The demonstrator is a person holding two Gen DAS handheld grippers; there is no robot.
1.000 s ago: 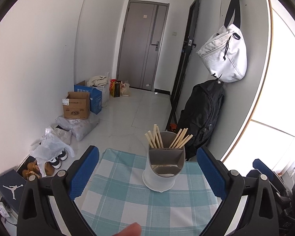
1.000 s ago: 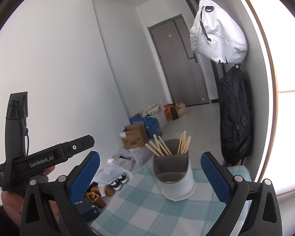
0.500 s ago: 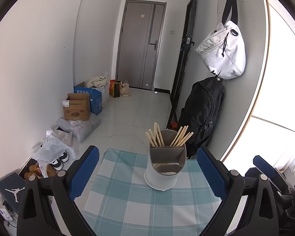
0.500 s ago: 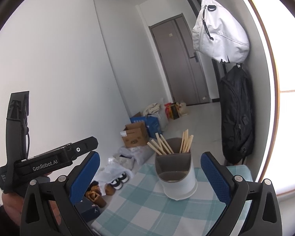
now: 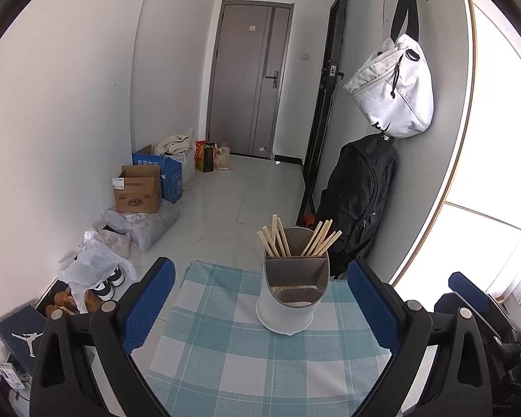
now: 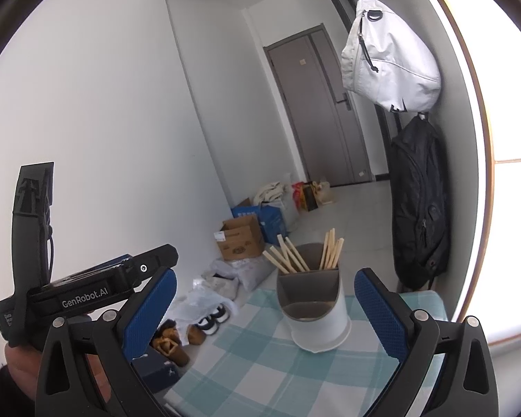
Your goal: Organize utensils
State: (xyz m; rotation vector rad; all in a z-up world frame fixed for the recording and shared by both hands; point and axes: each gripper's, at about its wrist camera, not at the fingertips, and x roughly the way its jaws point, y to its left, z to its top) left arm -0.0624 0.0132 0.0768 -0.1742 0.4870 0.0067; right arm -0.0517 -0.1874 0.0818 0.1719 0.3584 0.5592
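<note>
Chopsticks (image 5: 295, 239) stand in the holder (image 5: 291, 295) at frame centre, tips fanning upward. Left gripper (image 5: 260, 309) and right gripper (image 6: 265, 311) both spread, empty.

You've got a white utensil holder (image 5: 290, 299) w/ a grey divided insert, standing upright on the teal-and-white checked cloth (image 5: 246, 365). Wooden chopsticks (image 5: 276, 239) sit in its two rear compartments, one bunch each, leaning outward, approx. a V. Front compartment looks empty. From the right wrist view, same holder (image 6: 316, 316), chopsticks (image 6: 288, 255) upright-ish.
</note>
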